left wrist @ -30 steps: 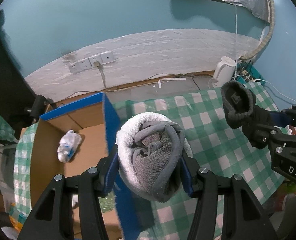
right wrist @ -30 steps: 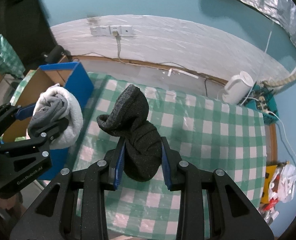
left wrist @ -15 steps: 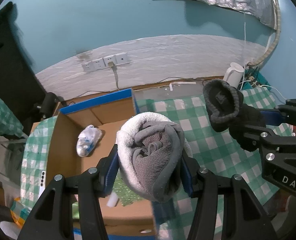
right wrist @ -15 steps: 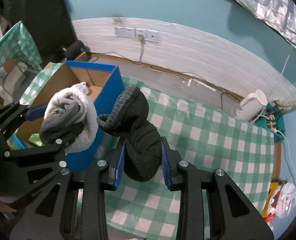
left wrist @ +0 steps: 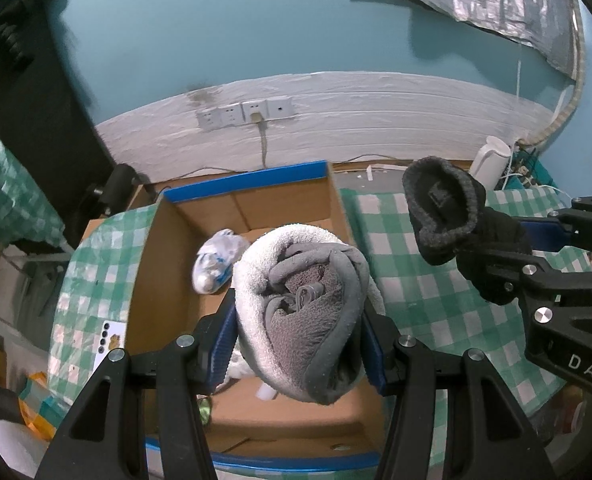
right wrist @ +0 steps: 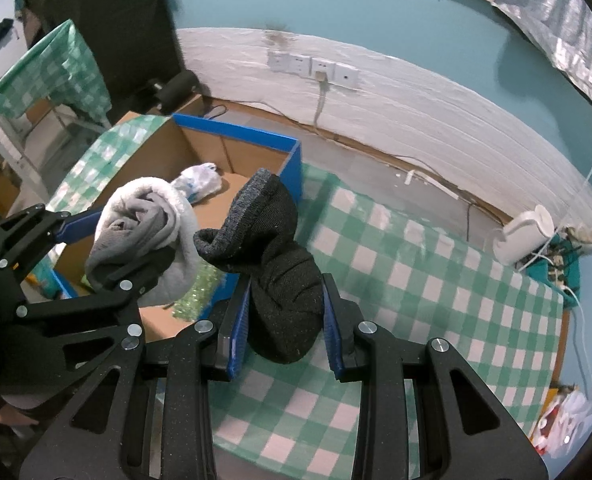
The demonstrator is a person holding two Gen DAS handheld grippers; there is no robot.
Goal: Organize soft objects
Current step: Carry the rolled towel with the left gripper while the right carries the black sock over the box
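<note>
A rolled grey and white towel (left wrist: 303,312) sat clamped between the blue pads of the left hand-held gripper (left wrist: 299,344), its rolled end facing the camera. It hung above the open cardboard box (left wrist: 256,204), whose rim was edged in blue. Below and ahead of that gripper, on the box floor, lay a crumpled white plastic bag (left wrist: 216,264), just left of the towel in the left wrist view.

To the right of the left hand-held gripper, the right hand-held gripper (right wrist: 286,320) was closed on a dark knitted sock (right wrist: 276,264), its cuff flopping open towards the left. The sock hung over the table (right wrist: 435,304), covered in a green and white checked cloth, just beside the box's right wall. The towel and the sock were close together, nearly touching in the right wrist view.

Far ahead and right of both grippers, a white kettle (right wrist: 525,240) stood at the table's back corner. Wall sockets (left wrist: 248,114) were on the wall behind the box.
</note>
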